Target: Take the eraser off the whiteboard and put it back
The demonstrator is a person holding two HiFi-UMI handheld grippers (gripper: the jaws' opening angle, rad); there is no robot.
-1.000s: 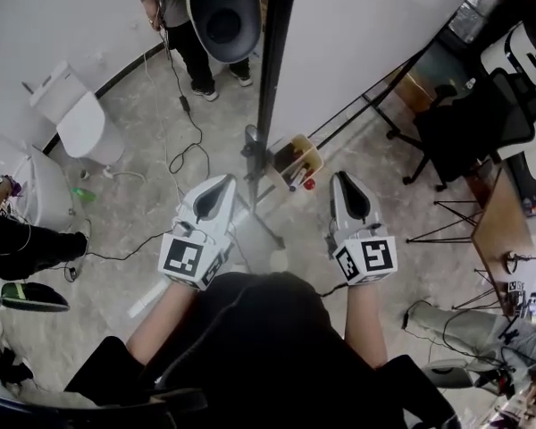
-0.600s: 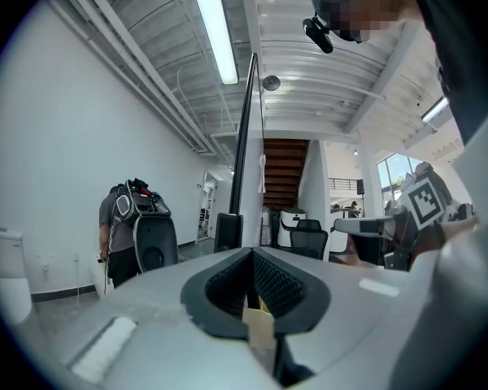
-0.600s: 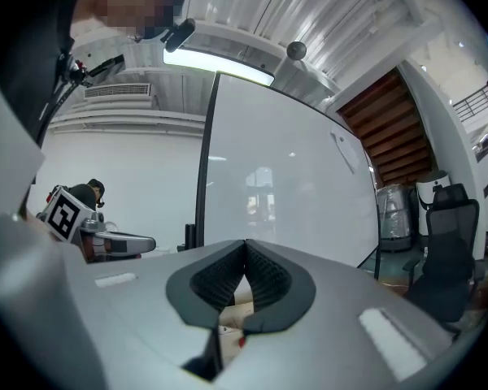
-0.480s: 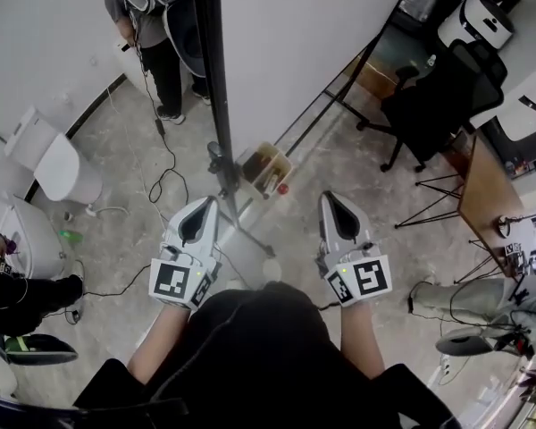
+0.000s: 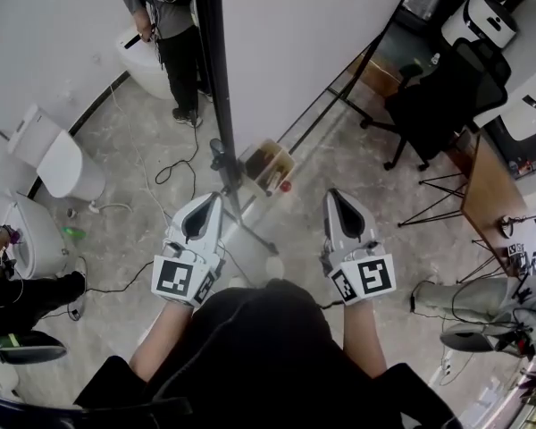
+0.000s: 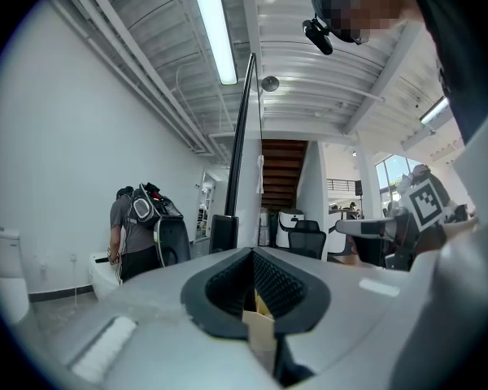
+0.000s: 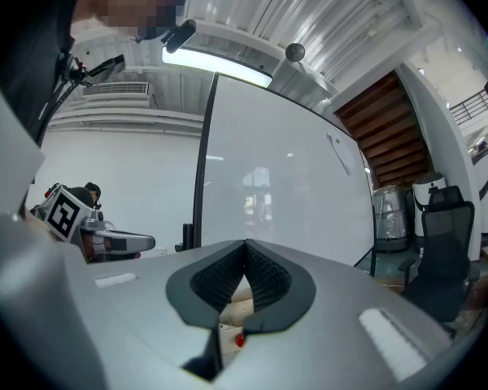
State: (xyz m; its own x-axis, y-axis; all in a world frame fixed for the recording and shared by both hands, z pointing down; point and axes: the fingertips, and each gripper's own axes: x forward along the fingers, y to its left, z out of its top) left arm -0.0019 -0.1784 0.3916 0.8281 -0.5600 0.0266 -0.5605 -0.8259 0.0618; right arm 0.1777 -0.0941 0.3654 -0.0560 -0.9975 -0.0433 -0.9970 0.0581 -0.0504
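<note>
A tall whiteboard (image 5: 304, 43) (image 7: 285, 193) on a black frame stands in front of me, its dark edge pole (image 5: 213, 79) between the two grippers. No eraser can be made out on the board in any view. My left gripper (image 5: 216, 200) (image 6: 252, 252) is held level towards the pole, its jaws shut with nothing between them. Level with it on the right, my right gripper (image 5: 331, 195) (image 7: 245, 244) points at the board face. It is also shut and empty. Neither gripper touches the board.
A small wooden box (image 5: 266, 168) with markers and a red knob sits at the whiteboard's foot. A person with a backpack (image 5: 165, 7) stands beyond the pole. A black office chair (image 5: 438, 105) and a desk (image 5: 487, 195) are at the right, and cables (image 5: 174, 164) trail over the floor.
The head view has swung, so the whiteboard's pole now sits further left in the picture. Both grippers stay side by side, slightly lower in frame. The person behind has stepped along the wall.
</note>
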